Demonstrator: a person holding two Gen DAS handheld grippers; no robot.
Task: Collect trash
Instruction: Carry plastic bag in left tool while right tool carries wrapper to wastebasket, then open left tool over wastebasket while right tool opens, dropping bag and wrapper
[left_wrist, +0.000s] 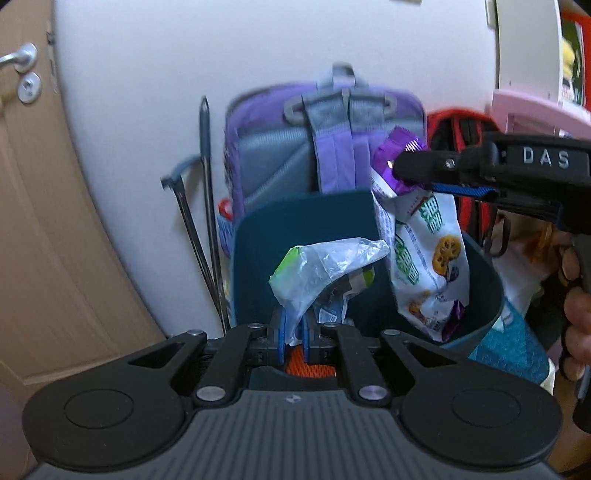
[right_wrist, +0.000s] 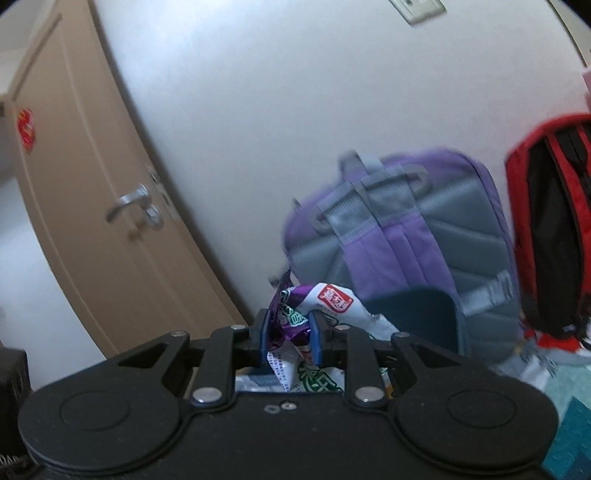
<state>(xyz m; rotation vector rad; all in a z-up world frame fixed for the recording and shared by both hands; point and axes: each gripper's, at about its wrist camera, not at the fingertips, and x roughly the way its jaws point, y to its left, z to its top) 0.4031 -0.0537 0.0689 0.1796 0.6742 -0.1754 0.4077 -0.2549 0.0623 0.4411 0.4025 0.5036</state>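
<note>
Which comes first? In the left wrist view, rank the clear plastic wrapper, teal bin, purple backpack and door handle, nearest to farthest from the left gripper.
1. clear plastic wrapper, pinched in the left gripper.
2. teal bin, just behind.
3. purple backpack, behind the bin, against the wall.
4. door handle, far upper left.

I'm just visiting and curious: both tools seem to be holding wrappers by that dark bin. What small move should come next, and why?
Probably ease the right gripper open. Its snack bag already hangs over the mouth of the teal bin, so it should fall inside. The left gripper is shut on a clear plastic wrapper just in front of the bin and could follow.
</note>
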